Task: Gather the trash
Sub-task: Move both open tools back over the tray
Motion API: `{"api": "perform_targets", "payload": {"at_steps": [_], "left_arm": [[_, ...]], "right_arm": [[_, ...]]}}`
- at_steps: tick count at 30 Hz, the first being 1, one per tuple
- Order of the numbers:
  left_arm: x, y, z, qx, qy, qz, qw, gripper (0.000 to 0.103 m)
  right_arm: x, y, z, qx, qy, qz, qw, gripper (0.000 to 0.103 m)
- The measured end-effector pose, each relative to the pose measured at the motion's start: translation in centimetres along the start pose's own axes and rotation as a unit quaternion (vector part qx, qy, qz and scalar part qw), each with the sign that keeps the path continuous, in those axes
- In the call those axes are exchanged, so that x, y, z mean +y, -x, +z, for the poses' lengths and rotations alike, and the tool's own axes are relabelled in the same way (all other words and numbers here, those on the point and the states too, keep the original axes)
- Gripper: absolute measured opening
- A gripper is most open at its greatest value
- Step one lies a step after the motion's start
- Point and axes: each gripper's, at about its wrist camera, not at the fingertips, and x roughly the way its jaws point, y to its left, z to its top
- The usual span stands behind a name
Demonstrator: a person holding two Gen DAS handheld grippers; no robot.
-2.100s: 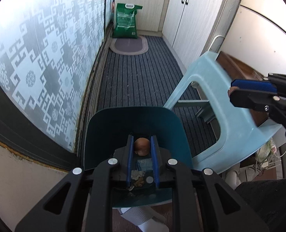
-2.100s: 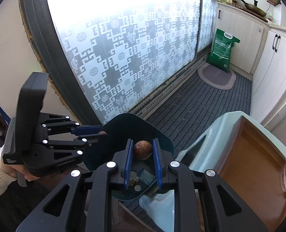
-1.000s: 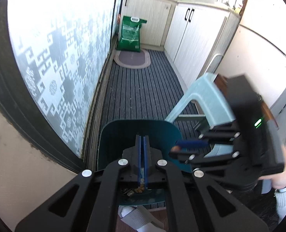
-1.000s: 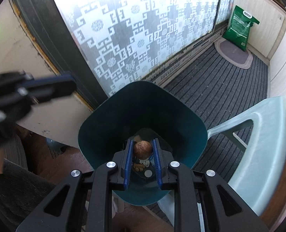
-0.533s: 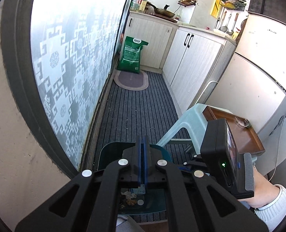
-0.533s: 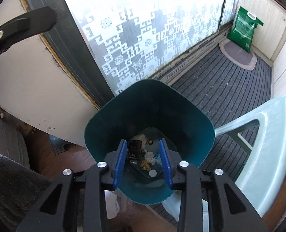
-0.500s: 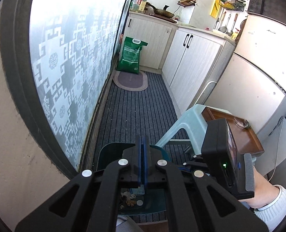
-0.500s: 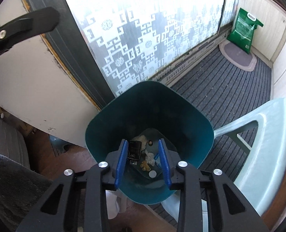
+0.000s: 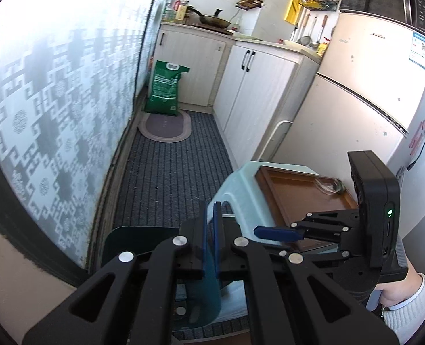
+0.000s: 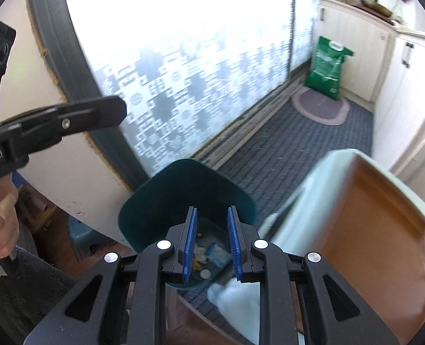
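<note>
Teal bin (image 10: pixel 166 201) beneath parted right gripper (image 10: pixel 211 241), trash (image 10: pixel 212 254) inside

left wrist: faces kitchen | right wrist: down into bin (image 10: pixel 160 198) | shared: bin

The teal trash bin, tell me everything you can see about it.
The teal trash bin is a dark teal, smooth plastic-looking container with a rounded-square open mouth and no lid. It stands on the floor beside the patterned glass door and next to the pale green stool. Small scraps, pale and blue bits, lie at its bottom. The right hand-held gripper hovers open above it, not touching.
</note>
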Motion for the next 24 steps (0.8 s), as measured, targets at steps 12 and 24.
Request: {"api": "perform_targets", "payload": {"at_steps": [12,24], "left_arm": [[-8.0,-4.6,1.2,0.023,-0.031,-0.049,0.9981,0.023],[-17.4,-12.2,1.8,0.083,-0.084,-0.038,0.9923,0.039]], "right_arm": [[-10.3,7.5,-4.8,-0.026,-0.056,-0.118,0.991,0.022],[-18.4,11.5,-10.3,-0.029,-0.094,-0.161,0.982,0.022]]}}
